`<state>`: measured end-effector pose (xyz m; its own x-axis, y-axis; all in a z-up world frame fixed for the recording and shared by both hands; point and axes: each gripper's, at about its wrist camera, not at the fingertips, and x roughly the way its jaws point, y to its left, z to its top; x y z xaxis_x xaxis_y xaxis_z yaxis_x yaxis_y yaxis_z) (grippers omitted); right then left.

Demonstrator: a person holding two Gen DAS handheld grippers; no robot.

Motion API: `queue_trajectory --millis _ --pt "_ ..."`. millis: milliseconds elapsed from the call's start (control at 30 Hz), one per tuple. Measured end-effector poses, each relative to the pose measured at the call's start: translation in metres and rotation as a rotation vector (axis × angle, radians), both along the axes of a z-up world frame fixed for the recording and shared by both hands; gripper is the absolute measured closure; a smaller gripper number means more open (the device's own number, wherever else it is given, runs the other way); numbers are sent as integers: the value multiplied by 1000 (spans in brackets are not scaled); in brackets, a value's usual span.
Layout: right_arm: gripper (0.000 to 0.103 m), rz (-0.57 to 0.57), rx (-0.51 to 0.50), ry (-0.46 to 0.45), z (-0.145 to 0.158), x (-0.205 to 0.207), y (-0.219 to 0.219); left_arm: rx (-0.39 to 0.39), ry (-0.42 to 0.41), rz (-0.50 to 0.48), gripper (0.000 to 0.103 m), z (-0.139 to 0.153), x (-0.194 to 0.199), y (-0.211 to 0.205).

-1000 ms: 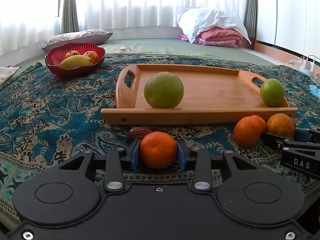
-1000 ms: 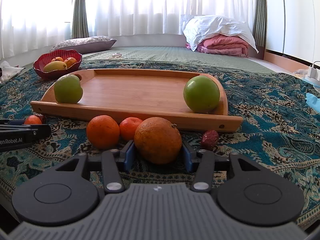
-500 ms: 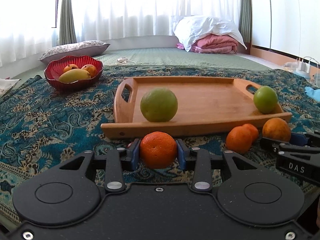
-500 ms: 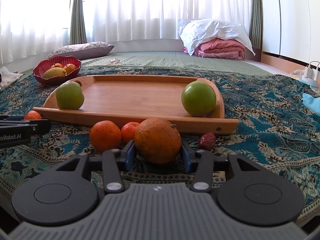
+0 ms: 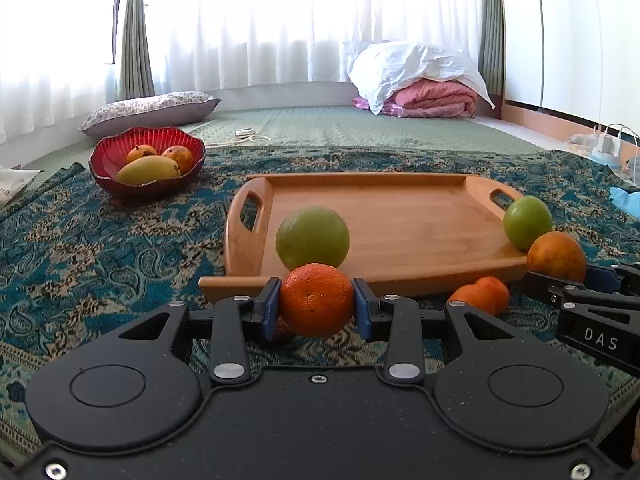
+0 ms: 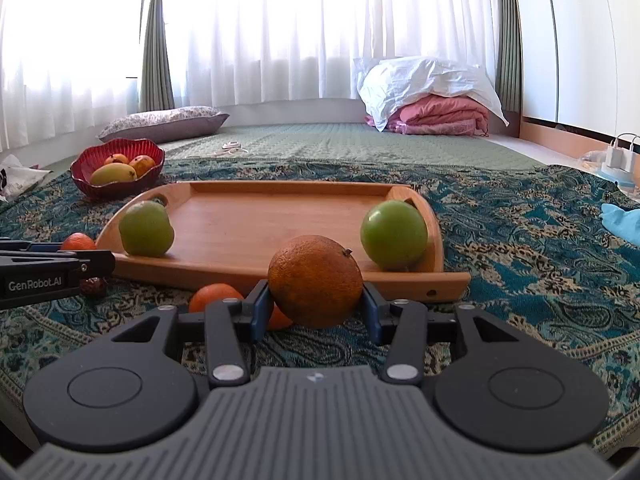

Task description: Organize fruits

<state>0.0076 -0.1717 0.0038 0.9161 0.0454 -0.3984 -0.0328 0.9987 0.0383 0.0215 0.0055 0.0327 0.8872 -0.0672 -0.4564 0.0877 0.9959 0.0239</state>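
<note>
My left gripper (image 5: 316,304) is shut on a bright orange (image 5: 317,300) and holds it above the cloth, in front of the wooden tray (image 5: 384,200). My right gripper (image 6: 315,300) is shut on a larger dull orange (image 6: 315,281), also lifted in front of the tray (image 6: 280,216). Two green fruits lie on the tray: one near its left end (image 5: 312,237) (image 6: 146,229), one near its right end (image 5: 527,222) (image 6: 394,235). Two small oranges (image 5: 480,295) (image 6: 216,295) lie on the cloth before the tray.
A red bowl (image 5: 120,184) (image 6: 82,182) with a mango and other fruit stands at the back left. A dark red date (image 6: 94,286) lies on the patterned cloth. Pillows and folded bedding lie further back, and a blue cloth (image 6: 622,220) at the right edge.
Both grippers have risen off the cloth with their oranges, so the tray and the fruits left on the cloth now sit lower in both views.
</note>
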Motion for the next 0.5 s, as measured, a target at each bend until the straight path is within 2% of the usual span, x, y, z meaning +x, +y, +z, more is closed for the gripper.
queue_trajectory --millis 500 --pt "53 -2 20 -37 13 9 -2 -3 -16 -5 68 15 17 -8"
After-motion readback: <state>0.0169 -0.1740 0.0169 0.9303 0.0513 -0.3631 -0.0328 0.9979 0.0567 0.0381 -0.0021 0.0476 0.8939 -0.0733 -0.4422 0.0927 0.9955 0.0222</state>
